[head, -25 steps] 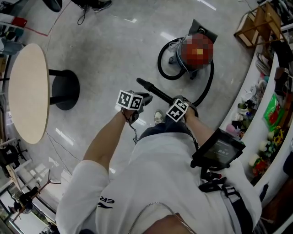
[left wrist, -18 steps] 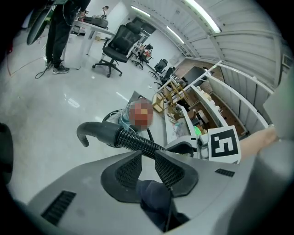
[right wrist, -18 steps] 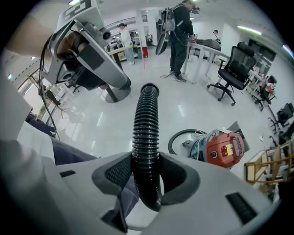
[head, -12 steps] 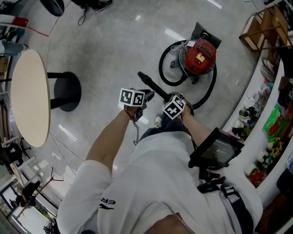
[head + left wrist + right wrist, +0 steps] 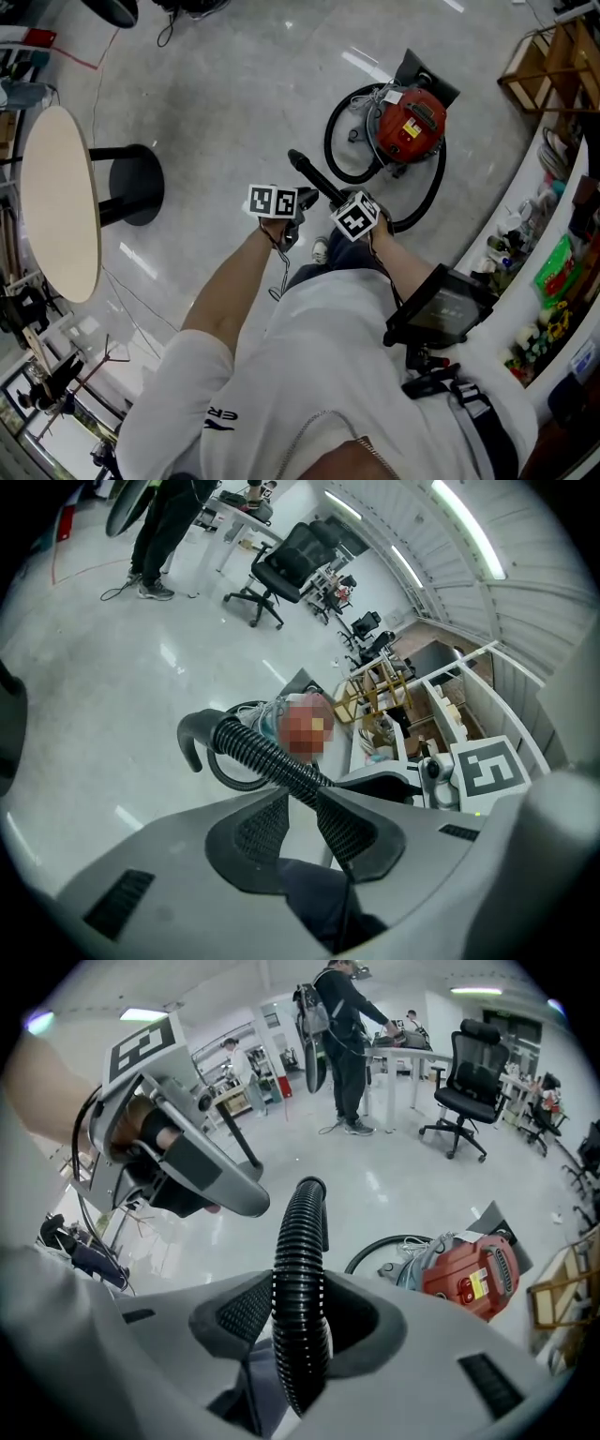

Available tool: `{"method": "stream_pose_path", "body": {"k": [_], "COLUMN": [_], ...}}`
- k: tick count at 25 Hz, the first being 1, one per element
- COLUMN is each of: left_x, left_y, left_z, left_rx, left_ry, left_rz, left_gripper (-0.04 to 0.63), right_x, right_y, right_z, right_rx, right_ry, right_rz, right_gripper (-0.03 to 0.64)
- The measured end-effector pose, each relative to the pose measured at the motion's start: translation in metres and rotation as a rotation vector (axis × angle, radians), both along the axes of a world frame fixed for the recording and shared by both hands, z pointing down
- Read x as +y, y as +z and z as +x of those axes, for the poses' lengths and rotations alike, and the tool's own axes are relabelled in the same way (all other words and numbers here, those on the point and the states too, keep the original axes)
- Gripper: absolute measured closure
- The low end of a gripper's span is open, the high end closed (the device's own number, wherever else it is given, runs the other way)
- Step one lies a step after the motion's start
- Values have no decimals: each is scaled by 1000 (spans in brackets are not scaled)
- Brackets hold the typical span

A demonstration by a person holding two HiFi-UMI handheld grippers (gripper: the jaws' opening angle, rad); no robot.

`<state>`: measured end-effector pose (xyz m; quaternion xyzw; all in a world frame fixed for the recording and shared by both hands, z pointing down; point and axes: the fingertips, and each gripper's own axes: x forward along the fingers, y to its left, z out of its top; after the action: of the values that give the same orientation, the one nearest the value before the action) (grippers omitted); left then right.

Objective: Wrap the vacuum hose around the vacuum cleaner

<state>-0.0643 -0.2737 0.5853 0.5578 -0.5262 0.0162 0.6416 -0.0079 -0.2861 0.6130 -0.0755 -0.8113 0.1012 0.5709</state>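
The red vacuum cleaner (image 5: pixel 410 124) (image 5: pixel 473 1274) stands on the grey floor. Its black ribbed hose (image 5: pixel 319 181) loops round both of its sides. The hose's free end (image 5: pixel 298 161) (image 5: pixel 194 735) sticks out to the left. My left gripper (image 5: pixel 302 195) (image 5: pixel 312 794) pinches the hose (image 5: pixel 262 757) at its fingertips, a short way from the end. Further back along the hose (image 5: pixel 300 1279), my right gripper (image 5: pixel 368 204) (image 5: pixel 300 1283) is shut on it. Its pads lie against both sides and have just closed a little.
A round pale table (image 5: pixel 58 202) on a black base (image 5: pixel 131 183) stands to the left. A white counter with clutter (image 5: pixel 553 253) and a wooden rack (image 5: pixel 553 66) line the right. Further off are an office chair (image 5: pixel 464 1063) and a standing person (image 5: pixel 342 1026).
Both grippers have carried the hose end nearer the vacuum cleaner, which now looks closer in the head view. The right gripper has edged toward the left one.
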Motion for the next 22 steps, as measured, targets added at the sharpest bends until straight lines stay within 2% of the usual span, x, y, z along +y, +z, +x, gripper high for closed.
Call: {"method": "stream_pose_path", "body": {"k": [6, 8, 10, 14, 17, 19, 22], "left_x": [-20, -27, -34, -61, -83, -95, -112], "left_y": [7, 17, 27, 42, 43, 44, 47], "left_z": [-11, -16, -16, -13, -20, -28, -42], "left_rx": [24, 47, 112, 319, 454, 485, 487], "left_ry": [-35, -57, -83, -151, -176, -156, -111], "left_rz": [-3, -1, 20, 116, 201, 227, 227], "left_gripper": [523, 523, 523, 509, 442, 423, 414], "right_x": [-17, -28, -40, -62, -80, -89, -98], "right_y": [-2, -3, 0, 11, 21, 23, 20], "right_z": [-19, -28, -33, -40, -46, -53, -68], "right_rx": [-10, -24, -27, -21, -14, -14, -24], "right_ry": [76, 102, 125, 189, 233, 260, 287], "right_rz": [-103, -112, -114, -130, -138, -145, -151], "right_gripper": [449, 449, 451, 451, 453, 453, 453]}}
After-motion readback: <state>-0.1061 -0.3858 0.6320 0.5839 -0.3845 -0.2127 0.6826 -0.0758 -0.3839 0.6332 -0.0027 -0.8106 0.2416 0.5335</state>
